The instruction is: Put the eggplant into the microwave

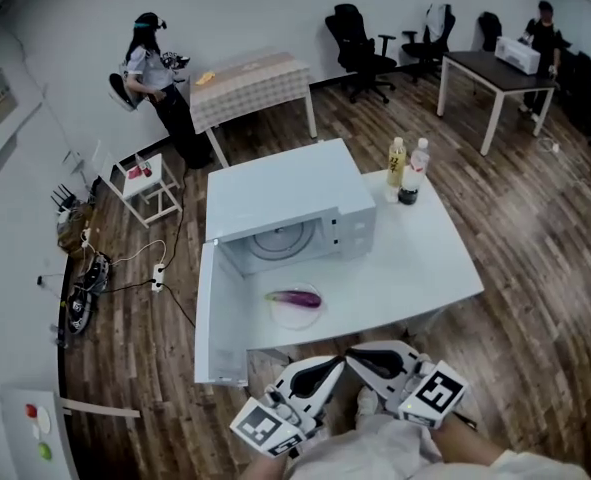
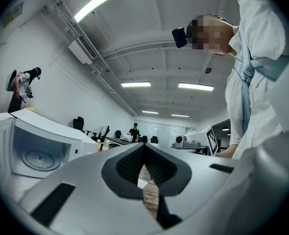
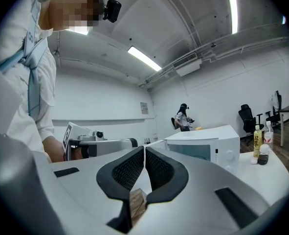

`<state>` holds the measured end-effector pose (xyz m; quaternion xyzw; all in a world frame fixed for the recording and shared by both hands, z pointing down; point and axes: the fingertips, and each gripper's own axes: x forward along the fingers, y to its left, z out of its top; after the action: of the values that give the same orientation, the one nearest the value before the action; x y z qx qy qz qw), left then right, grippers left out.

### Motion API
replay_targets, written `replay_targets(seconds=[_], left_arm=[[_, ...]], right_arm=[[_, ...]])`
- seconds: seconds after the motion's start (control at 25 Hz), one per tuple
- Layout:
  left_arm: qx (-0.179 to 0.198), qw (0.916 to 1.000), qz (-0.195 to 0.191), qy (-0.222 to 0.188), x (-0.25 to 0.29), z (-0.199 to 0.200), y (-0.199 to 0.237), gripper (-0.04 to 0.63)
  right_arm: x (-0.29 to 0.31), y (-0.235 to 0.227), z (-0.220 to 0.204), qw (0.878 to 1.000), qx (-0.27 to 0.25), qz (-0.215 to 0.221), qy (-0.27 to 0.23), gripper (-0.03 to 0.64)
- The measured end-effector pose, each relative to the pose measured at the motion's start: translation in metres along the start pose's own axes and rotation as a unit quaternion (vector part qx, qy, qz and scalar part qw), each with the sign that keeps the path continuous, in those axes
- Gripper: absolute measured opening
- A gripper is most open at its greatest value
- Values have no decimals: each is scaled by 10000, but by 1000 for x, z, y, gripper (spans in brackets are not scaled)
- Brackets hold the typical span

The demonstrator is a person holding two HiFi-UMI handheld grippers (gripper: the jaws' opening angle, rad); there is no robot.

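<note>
Nearest the lens, at the bottom centre of the head view, the left gripper [image 1: 335, 365] and right gripper [image 1: 354, 354] sit side by side with their tips angled in toward each other. Each gripper's own view shows its jaws pressed together with nothing between them.

The eggplant [image 1: 295, 298] lies on a pale plate [image 1: 287, 319] on the white table [image 1: 425, 258], directly above the grippers in the frame. It is well apart from them and just in front of the cavity of the microwave [image 1: 290, 198]. Its long axis runs left to right across the frame, broadside to both tools. The left gripper is marginally the nearer. However, the microwave door [image 1: 218, 313] hangs open down the left side of the plate, so in my judgement that side is the tighter approach. Either gripper would need to open its jaws before closing across the eggplant's narrow width.

The tabletop is otherwise bare except for two bottles [image 1: 407, 168] at its upper right corner. The room has a wood-plank floor, office chairs and further tables toward the top of the frame. One person stands at upper left and another at upper right.
</note>
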<state>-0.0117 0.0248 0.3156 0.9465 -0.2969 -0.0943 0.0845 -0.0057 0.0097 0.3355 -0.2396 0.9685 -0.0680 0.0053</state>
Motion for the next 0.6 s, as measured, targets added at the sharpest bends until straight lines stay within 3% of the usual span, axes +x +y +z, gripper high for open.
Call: replay_targets(seconds=[0.4, 0.6], left_arm=[[493, 9973, -215, 501, 30, -22, 38, 5], [1075, 9890, 100, 1009, 36, -43, 60, 6]], right_arm=[[16, -47, -11, 9972, -423, 459, 409, 35], [18, -65, -23, 9961, -373, 561, 576, 35]])
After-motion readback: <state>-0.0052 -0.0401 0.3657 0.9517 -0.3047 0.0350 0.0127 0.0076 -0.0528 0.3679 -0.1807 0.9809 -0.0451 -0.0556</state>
